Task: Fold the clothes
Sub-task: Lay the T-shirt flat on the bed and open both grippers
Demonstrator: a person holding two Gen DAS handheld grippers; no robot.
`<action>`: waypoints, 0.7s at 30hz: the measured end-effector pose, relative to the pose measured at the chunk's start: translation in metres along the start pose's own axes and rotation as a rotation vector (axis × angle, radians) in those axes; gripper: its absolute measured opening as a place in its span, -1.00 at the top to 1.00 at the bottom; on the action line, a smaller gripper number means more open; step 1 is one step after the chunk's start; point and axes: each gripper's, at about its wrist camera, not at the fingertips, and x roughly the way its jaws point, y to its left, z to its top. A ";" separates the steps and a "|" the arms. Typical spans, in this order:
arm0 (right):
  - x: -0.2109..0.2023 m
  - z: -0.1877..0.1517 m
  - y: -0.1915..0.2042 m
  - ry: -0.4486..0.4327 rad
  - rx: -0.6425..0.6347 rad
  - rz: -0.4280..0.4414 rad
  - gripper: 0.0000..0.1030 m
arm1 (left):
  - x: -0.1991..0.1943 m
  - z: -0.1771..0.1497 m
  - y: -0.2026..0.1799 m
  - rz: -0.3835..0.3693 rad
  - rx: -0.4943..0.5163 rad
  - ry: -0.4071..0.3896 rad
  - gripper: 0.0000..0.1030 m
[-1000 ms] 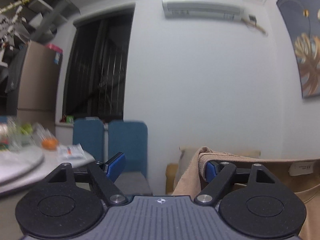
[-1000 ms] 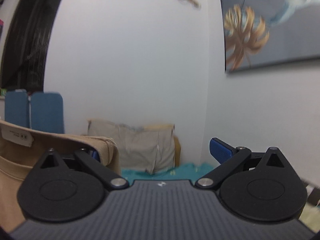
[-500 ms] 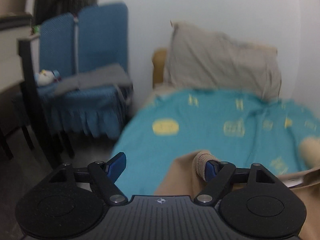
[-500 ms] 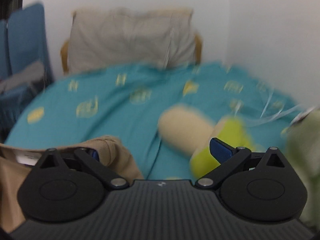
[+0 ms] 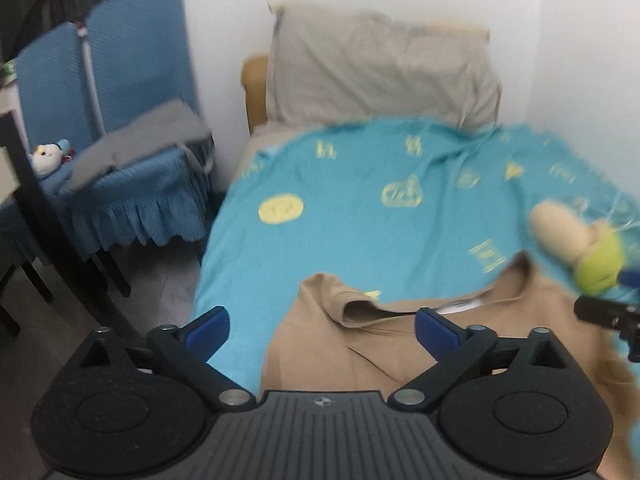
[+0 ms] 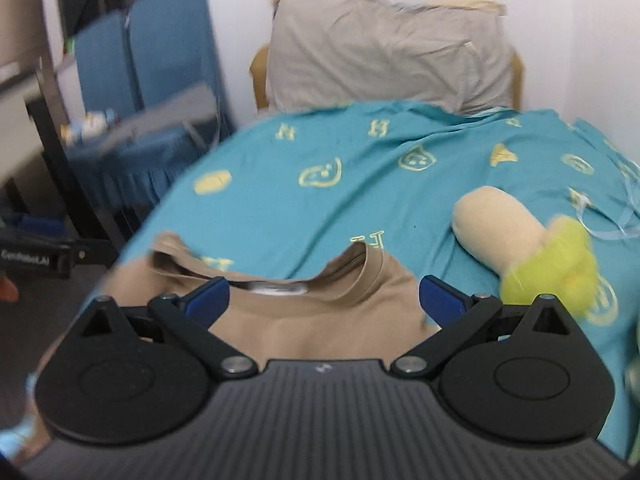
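A tan shirt [image 5: 340,360] lies on the teal bed cover [image 5: 360,220], collar toward the pillow. My left gripper [image 5: 322,326] hangs just over the shirt's left shoulder. Its jaws are opening, and the blue fingertips [image 5: 208,328] stand wide apart without pressing the cloth. In the right wrist view my right gripper [image 6: 324,298] is open above the collar [image 6: 360,264] of the shirt [image 6: 320,328], with the white neck label [image 6: 276,289] between its fingers. The right gripper's black tip [image 5: 608,312] shows at the edge of the left wrist view.
A beige and yellow-green plush toy [image 6: 520,240] lies on the bed cover [image 6: 360,160] to the right of the shirt. A grey pillow [image 6: 380,48] leans on the wall at the head. Blue-covered chairs [image 5: 120,120] stand left of the bed.
Both grippers came down from facing the wall to just over the bed. The shirt that hung from their fingers now lies on the cover. The left jaws stand wider.
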 end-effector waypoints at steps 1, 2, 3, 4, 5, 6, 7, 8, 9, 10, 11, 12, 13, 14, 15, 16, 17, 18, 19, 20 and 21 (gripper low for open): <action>-0.021 -0.006 0.002 -0.019 0.036 -0.007 -1.00 | -0.020 -0.004 -0.001 -0.007 -0.017 -0.019 -0.97; -0.043 -0.013 0.003 -0.023 0.057 -0.016 -1.00 | -0.041 -0.008 -0.003 -0.010 -0.035 -0.036 -0.97; -0.064 -0.021 0.005 -0.030 0.072 -0.030 -1.00 | -0.061 -0.014 -0.004 -0.014 -0.055 -0.052 -0.97; -0.086 -0.030 0.006 -0.033 0.086 -0.040 -1.00 | -0.079 -0.024 0.000 -0.021 -0.082 -0.065 -0.97; -0.108 -0.038 0.007 -0.036 0.100 -0.050 -1.00 | -0.098 -0.035 0.003 -0.027 -0.112 -0.070 -0.97; -0.128 -0.048 0.005 -0.043 0.123 -0.050 -1.00 | -0.110 -0.046 0.009 -0.031 -0.145 -0.070 -0.97; -0.149 -0.059 0.005 -0.048 0.154 -0.044 -1.00 | -0.121 -0.057 0.016 -0.034 -0.180 -0.069 -0.96; -0.171 -0.071 0.004 -0.056 0.196 -0.032 -1.00 | -0.127 -0.068 0.025 -0.031 -0.220 -0.063 -0.96; -0.190 -0.081 0.003 -0.061 0.232 -0.024 -1.00 | -0.129 -0.078 0.034 -0.024 -0.262 -0.051 -0.94; -0.208 -0.091 0.002 -0.066 0.268 -0.015 -1.00 | -0.132 -0.088 0.041 -0.018 -0.306 -0.031 -0.91; -0.222 -0.099 0.002 -0.067 0.291 -0.010 -1.00 | -0.136 -0.099 0.048 -0.014 -0.349 -0.011 -0.89; -0.231 -0.106 0.002 -0.073 0.301 -0.004 -1.00 | -0.137 -0.108 0.055 -0.014 -0.391 0.005 -0.85; -0.240 -0.112 0.002 -0.080 0.310 0.001 -1.00 | -0.135 -0.119 0.062 -0.014 -0.436 0.018 -0.79; -0.248 -0.119 0.003 -0.087 0.319 0.007 -1.00 | -0.132 -0.128 0.069 -0.016 -0.481 0.029 -0.76; -0.251 -0.123 0.003 -0.088 0.319 0.001 -1.00 | -0.126 -0.136 0.075 -0.022 -0.525 0.034 -0.71; -0.249 -0.127 0.001 -0.088 0.325 -0.004 -1.00 | -0.119 -0.144 0.081 -0.027 -0.566 0.041 -0.68; -0.247 -0.130 -0.001 -0.088 0.332 -0.009 -1.00 | -0.112 -0.151 0.087 -0.033 -0.605 0.049 -0.64; -0.245 -0.133 -0.004 -0.089 0.339 -0.014 -1.00 | -0.103 -0.156 0.091 -0.035 -0.632 0.058 -0.58; -0.239 -0.134 -0.008 -0.079 0.355 -0.014 -1.00 | -0.094 -0.159 0.093 -0.034 -0.643 0.062 -0.49; -0.232 -0.135 -0.012 -0.069 0.371 -0.013 -1.00 | -0.086 -0.162 0.095 -0.033 -0.655 0.066 -0.46; -0.228 -0.136 -0.016 -0.066 0.383 -0.011 -1.00 | -0.077 -0.165 0.097 -0.033 -0.666 0.071 -0.35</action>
